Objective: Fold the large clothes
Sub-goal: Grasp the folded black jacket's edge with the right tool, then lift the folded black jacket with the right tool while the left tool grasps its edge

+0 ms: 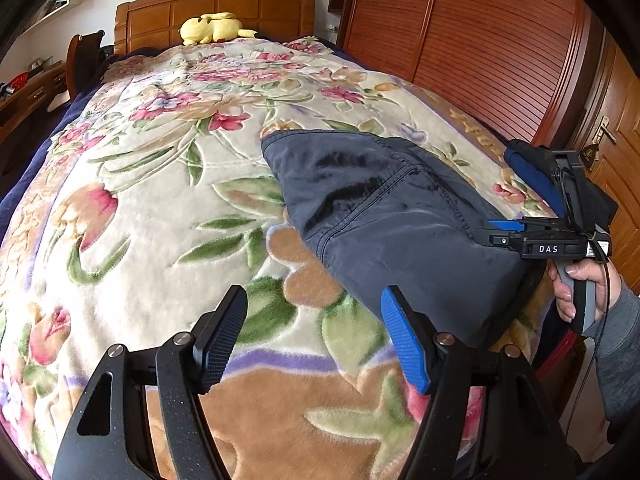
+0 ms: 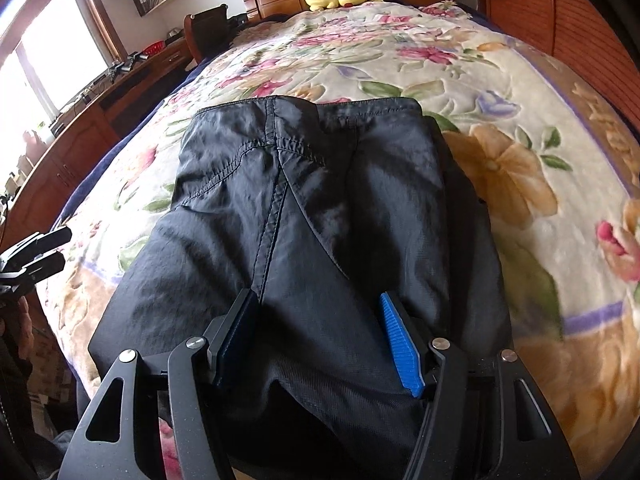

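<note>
A dark navy garment [image 1: 384,216], folded into a long rectangle, lies on the floral blanket [image 1: 160,200] near the bed's foot on the right side. It fills the middle of the right wrist view [image 2: 304,208]. My left gripper [image 1: 314,312] is open and empty over the blanket, just left of the garment's near corner. My right gripper [image 2: 318,312] is open, its fingers spread just above the garment's near end. It also shows in the left wrist view [image 1: 496,230], at the garment's right end, held by a hand.
A yellow plush toy [image 1: 214,28] lies by the wooden headboard [image 1: 216,8]. A wooden wardrobe [image 1: 460,40] runs along the bed's right side. A desk [image 2: 100,112] and a chair [image 2: 208,32] stand left of the bed. Another dark cloth [image 1: 536,172] lies behind the right gripper.
</note>
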`<state>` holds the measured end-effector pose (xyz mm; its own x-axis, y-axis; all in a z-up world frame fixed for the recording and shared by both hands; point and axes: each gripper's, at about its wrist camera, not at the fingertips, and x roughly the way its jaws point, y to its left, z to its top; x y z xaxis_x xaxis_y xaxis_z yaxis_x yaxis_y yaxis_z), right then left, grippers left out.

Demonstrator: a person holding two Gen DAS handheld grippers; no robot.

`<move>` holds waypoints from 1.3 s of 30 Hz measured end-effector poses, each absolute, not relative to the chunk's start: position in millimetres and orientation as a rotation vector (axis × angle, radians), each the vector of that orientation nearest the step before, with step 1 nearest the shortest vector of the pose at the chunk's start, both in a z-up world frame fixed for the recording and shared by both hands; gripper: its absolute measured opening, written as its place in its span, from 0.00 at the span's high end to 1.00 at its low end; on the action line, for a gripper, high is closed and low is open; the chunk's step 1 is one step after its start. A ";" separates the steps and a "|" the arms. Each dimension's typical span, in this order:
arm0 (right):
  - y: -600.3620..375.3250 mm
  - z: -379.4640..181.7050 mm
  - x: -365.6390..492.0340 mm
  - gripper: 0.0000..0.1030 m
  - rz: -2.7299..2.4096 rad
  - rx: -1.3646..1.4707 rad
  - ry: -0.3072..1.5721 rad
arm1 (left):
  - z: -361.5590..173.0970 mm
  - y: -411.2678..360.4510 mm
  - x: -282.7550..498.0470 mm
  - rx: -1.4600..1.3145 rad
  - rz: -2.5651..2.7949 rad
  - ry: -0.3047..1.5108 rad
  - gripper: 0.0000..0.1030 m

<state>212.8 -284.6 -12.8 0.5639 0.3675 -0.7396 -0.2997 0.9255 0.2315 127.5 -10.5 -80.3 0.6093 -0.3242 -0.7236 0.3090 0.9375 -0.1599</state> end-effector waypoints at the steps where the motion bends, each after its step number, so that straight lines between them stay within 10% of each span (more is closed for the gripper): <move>1: -285.3 -14.0 211.9 0.38 0.396 0.088 0.889 | -80.4 -9.8 127.1 -0.020 -0.365 0.839 0.32; 5: -286.6 -17.7 211.3 0.41 0.423 0.104 0.897 | -81.6 -7.6 126.1 -0.021 -0.361 0.840 0.32; 12: -282.5 3.1 189.8 0.88 0.476 0.067 0.811 | -85.2 -12.4 131.0 -0.029 -0.374 0.848 0.32; 23: -317.2 65.9 121.7 0.93 0.422 0.039 0.575 | -64.8 -54.7 158.9 0.034 -0.432 0.805 0.32; 39: -361.1 -19.6 134.5 0.96 0.284 0.126 0.758 | -78.3 -115.8 258.4 0.141 -0.426 0.815 0.32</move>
